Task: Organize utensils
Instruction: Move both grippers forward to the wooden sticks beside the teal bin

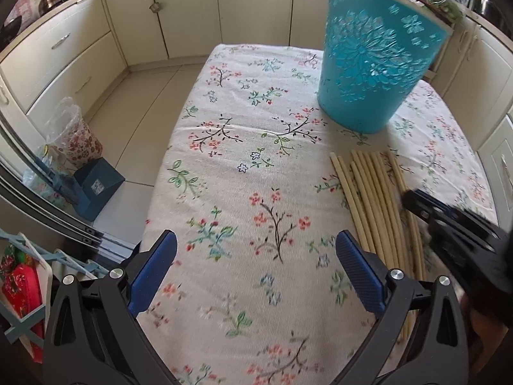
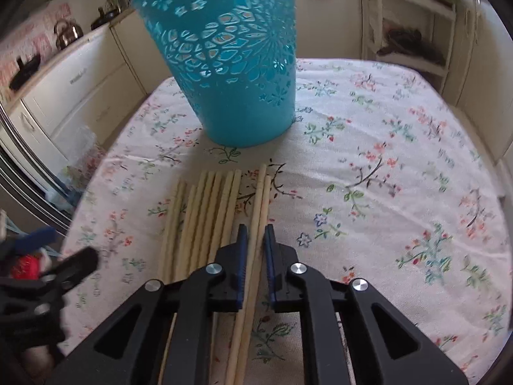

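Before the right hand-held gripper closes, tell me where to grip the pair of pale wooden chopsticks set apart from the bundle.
Grip the pair of pale wooden chopsticks mid-length, from above, pads on either long side: they lie flat, with a cloth gap separating them from the bundle.

A table under a floral tablecloth carries an upright turquoise cut-out basket, with a row of pale chopsticks lying just in front of the basket.

Pale wooden chopsticks lie flat, roughly parallel, in a loose row; a separate pair lies just beside them. Teal perforated basket stands upright beyond their far tips.
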The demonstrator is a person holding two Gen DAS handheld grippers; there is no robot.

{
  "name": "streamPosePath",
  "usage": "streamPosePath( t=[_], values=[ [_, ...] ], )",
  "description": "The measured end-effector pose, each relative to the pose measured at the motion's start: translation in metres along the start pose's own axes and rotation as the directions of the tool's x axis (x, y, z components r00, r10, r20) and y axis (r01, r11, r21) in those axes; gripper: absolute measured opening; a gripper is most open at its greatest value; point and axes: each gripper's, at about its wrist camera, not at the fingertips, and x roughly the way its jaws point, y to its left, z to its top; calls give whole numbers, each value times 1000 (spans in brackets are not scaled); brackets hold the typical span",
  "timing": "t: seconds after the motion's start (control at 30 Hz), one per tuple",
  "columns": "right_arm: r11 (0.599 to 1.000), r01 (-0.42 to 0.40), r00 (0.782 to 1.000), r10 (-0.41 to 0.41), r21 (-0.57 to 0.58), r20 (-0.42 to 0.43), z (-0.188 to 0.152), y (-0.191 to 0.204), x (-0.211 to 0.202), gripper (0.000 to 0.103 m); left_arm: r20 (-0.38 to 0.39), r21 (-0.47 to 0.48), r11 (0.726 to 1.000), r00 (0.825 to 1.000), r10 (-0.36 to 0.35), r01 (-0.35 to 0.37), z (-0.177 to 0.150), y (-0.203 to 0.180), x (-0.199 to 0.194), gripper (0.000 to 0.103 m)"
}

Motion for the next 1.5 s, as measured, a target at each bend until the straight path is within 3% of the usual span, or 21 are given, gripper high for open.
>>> streamPosePath(
  t=[0.07, 0.4, 0.6, 0.8, 1.5],
  values=[
    [999, -31, 999, 31, 25, 25, 0, -7, -6, 11, -10, -18, 1000, 1000, -3, 3, 6, -2, 9, 95],
    [1000, 22, 1000, -22, -21, 18, 6, -3, 7, 11, 12, 10, 999, 999, 34, -34, 21, -23, 19, 95],
    [989, 81, 996, -83, -123, -10, 4, 7, 5, 9, -9, 15, 999, 999, 50, -50, 22, -23, 33, 95],
    [998, 35, 999, -35, -61, -4, 2, -5, 4, 8, 3, 28, 998, 998, 57, -57, 28, -29, 41, 95],
    [999, 15, 1000, -14, -44, 13, 2, -7, 5, 9, 21, 50, 997, 999, 50, -51, 31, -44, 42, 95]
  ],
)
